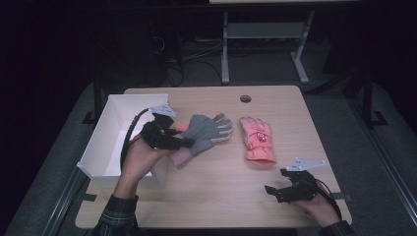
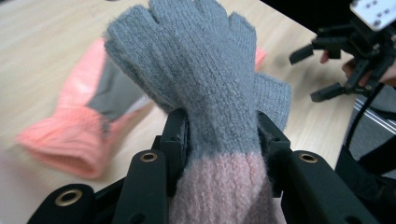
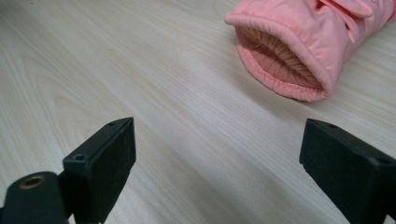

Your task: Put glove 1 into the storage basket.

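A grey knit glove [image 1: 209, 130] with a pale pink cuff hangs above the table's left half. My left gripper [image 1: 188, 142] is shut on it just above the cuff. In the left gripper view the black jaws press both sides of the grey knit glove [image 2: 205, 88], whose fingers point away from me. A salmon-pink padded glove [image 1: 258, 140] lies flat mid-table, cuff toward the person. The pink glove [image 3: 299, 42] shows its open cuff in the right gripper view. My right gripper [image 1: 271, 191] rests at the front right, open, with bare wood between its jaws [image 3: 219, 154].
A white open box [image 1: 110, 142] stands at the table's left edge, right behind the left hand. A round cable hole [image 1: 245, 99] sits near the far edge. In the left gripper view a pink glove [image 2: 79, 126] with a grey patch lies on the wood.
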